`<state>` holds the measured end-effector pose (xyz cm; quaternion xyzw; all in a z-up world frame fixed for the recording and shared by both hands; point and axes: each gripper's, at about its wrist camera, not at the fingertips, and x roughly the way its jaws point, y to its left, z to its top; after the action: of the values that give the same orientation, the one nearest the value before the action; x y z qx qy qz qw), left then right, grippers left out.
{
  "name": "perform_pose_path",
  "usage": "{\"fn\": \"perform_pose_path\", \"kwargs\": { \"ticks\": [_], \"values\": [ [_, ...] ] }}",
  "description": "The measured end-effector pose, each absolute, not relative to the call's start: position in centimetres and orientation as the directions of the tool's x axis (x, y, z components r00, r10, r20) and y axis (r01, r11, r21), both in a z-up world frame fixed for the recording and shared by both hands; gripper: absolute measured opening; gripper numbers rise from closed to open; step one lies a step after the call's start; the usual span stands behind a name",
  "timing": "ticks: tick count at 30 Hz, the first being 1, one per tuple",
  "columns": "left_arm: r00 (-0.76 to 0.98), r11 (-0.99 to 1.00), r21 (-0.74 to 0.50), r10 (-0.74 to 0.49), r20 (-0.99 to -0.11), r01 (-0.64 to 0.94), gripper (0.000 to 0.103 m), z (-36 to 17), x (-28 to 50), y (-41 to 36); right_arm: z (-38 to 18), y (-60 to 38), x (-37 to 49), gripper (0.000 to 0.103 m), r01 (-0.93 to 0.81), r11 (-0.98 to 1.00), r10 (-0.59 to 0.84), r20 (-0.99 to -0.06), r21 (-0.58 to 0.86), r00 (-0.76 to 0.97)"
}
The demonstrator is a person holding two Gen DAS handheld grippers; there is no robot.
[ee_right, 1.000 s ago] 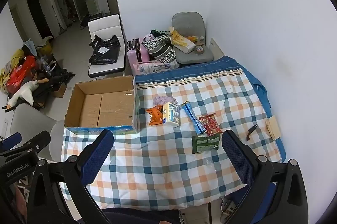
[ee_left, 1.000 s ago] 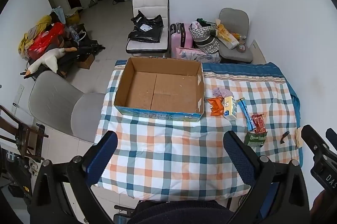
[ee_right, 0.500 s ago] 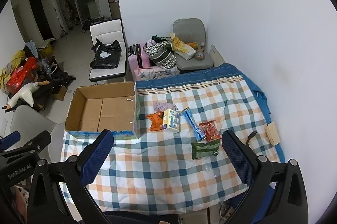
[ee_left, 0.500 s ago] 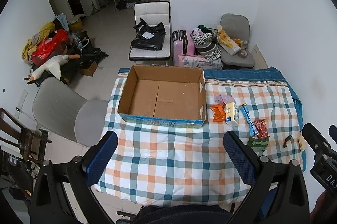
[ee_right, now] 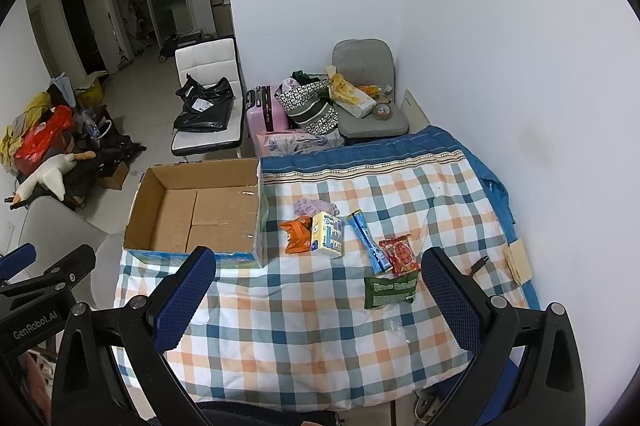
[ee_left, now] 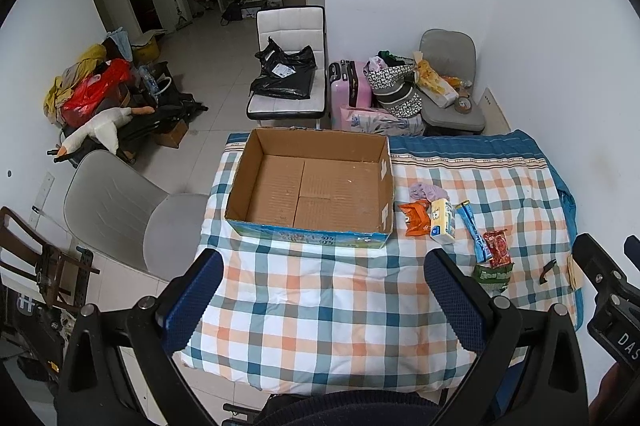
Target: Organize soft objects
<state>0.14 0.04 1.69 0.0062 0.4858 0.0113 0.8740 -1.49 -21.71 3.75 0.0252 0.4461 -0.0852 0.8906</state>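
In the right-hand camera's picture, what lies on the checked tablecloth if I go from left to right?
Open brown cardboard box → orange crinkly packet → pale yellow and blue tissue pack → long blue wrapper → red snack packet → small black clip → tan paper pad.

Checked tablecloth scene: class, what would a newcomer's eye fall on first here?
First the big open cardboard box, with nothing in it, on the left part of the checked tablecloth. Next, the bright cluster of small packets to its right, such as the orange packet and the red packet.
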Motion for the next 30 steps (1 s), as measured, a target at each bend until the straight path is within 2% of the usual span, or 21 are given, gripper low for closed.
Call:
{"fn": "perform_pose_path", "kwargs": {
  "ticks": [30],
  "values": [
    [0.527,1.0,0.021,0.025,-0.849,-0.014,0.103,1.81,0.17,-0.03,3.74,-21.65,-1.38,0.103,0.174,0.984,-0.133,-0.798,-0.035,0.588]
  ]
}}
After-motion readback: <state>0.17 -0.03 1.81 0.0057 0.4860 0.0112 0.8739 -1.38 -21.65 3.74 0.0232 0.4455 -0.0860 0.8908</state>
